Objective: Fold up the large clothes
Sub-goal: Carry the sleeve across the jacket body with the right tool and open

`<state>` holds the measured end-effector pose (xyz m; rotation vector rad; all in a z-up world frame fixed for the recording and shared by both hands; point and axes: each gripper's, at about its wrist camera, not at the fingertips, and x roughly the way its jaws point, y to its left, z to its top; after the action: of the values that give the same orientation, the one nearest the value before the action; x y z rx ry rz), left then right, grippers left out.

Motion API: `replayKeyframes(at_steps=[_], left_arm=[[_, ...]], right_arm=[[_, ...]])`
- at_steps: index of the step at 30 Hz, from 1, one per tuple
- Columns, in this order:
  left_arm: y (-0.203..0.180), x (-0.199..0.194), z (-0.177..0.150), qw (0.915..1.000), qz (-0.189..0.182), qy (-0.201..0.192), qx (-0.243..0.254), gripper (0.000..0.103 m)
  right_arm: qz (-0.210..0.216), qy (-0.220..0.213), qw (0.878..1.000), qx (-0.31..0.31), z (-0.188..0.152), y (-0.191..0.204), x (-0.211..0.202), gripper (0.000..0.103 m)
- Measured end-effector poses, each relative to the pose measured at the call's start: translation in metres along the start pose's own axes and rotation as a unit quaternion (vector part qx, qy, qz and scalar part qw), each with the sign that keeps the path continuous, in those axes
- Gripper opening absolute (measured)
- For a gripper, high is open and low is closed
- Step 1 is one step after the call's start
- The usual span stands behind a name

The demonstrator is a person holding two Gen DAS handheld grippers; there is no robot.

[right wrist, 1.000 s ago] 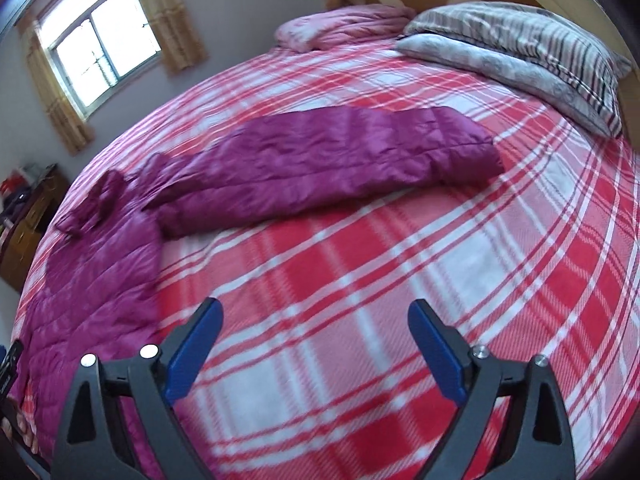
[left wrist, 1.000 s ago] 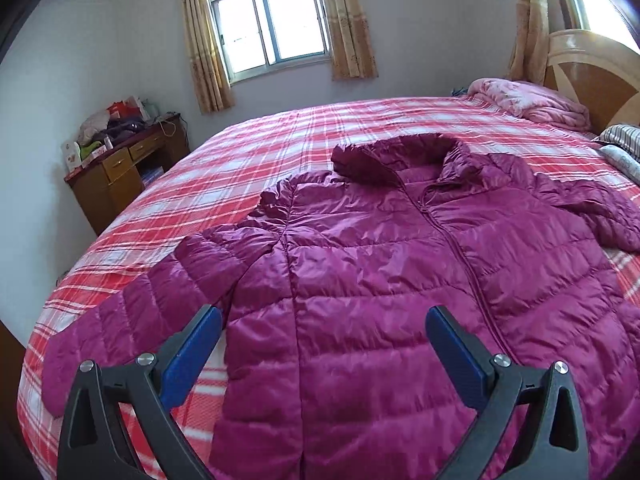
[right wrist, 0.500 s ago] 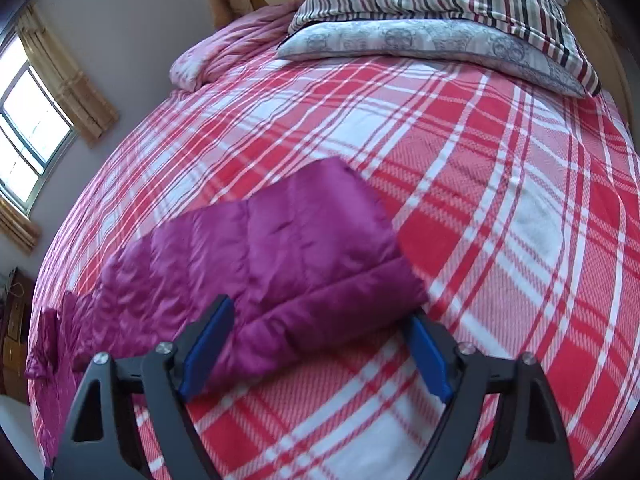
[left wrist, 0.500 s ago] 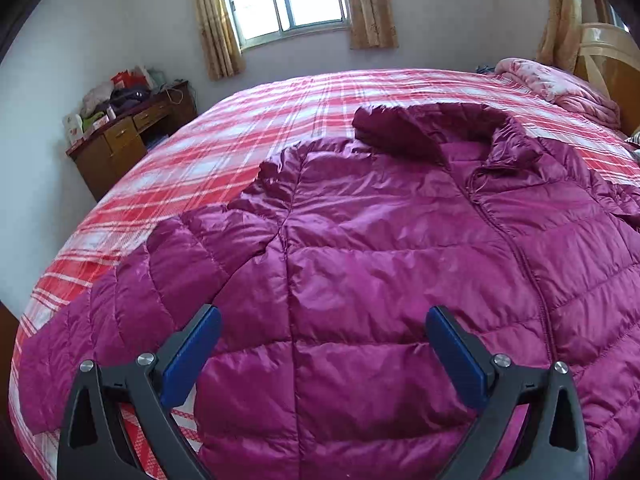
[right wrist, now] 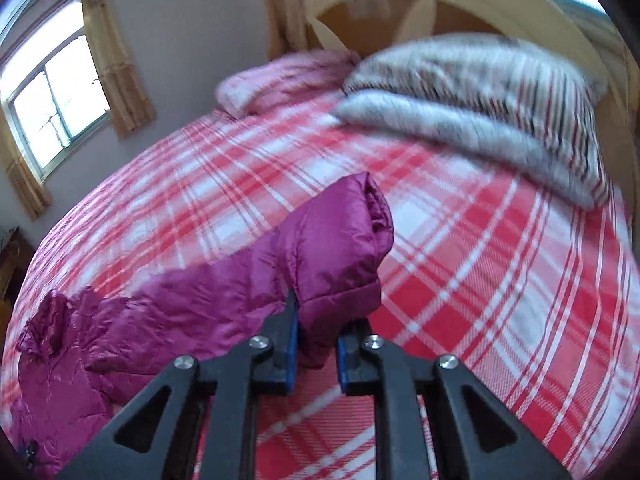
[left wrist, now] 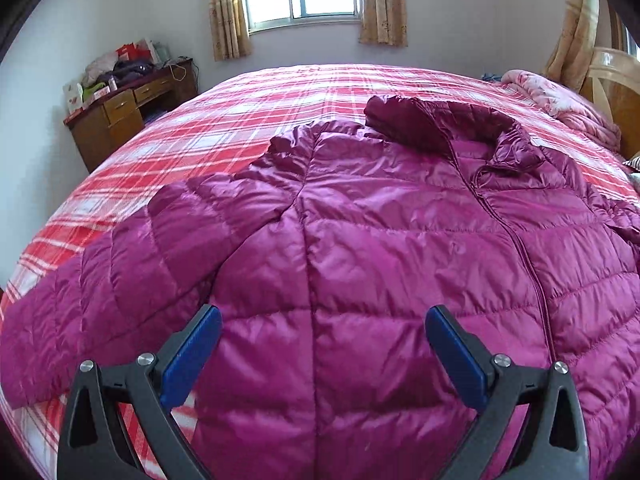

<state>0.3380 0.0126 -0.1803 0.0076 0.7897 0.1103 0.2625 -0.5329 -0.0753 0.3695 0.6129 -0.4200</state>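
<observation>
Purple jacket (left wrist: 380, 248) flat on plaid bed (left wrist: 224, 128). Left gripper (left wrist: 323, 322) released, jaws wide above it. Right gripper (right wrist: 314, 344) clenched on sleeve cuff (right wrist: 340, 256) (pillows (right wrist: 480, 100) far right).

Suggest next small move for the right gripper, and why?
Probably carry the sleeve cuff across onto the jacket chest. The right gripper is shut on the cuff, lifted off the plaid bedspread; the left gripper hovers open over the flat, zipped body.

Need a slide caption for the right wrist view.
Right tongs pinch the cuff of the magenta puffer jacket's sleeve, raised over the plaid bedspread.
</observation>
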Motion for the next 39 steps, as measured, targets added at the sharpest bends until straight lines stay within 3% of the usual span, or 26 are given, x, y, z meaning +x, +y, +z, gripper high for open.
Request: replayKeyframes(at_steps=[5,11,18,30,39], left_arm=[[0.012,-0.019,-0.007,0.9999,-0.007,-0.009,-0.013,0.102],[0.03,-0.045,-0.015,0.9992,-0.013,-0.03,-0.023,0.102],[0.041,-0.06,-0.022,0.9988,-0.009,-0.042,-0.023,0.102],[0.062,-0.053,-0.03,0.9989,0.005,-0.029,-0.037,0.102],[0.081,-0.053,-0.029,0.9983,0.021,-0.028,-0.047,0.102]], right_arm=[[0.033,-0.06,0.994,-0.082,0.013,0.069,-0.04,0.018],[0.082,-0.081,0.982,-0.152,0.003,0.145,-0.066,0.017],[0.134,-0.09,0.958,-0.235,-0.034,0.226,-0.083,0.017],[0.199,-0.049,0.93,-0.304,-0.111,0.316,-0.067,0.017],[0.235,0.015,0.91,-0.341,-0.18,0.373,-0.041,0.017]])
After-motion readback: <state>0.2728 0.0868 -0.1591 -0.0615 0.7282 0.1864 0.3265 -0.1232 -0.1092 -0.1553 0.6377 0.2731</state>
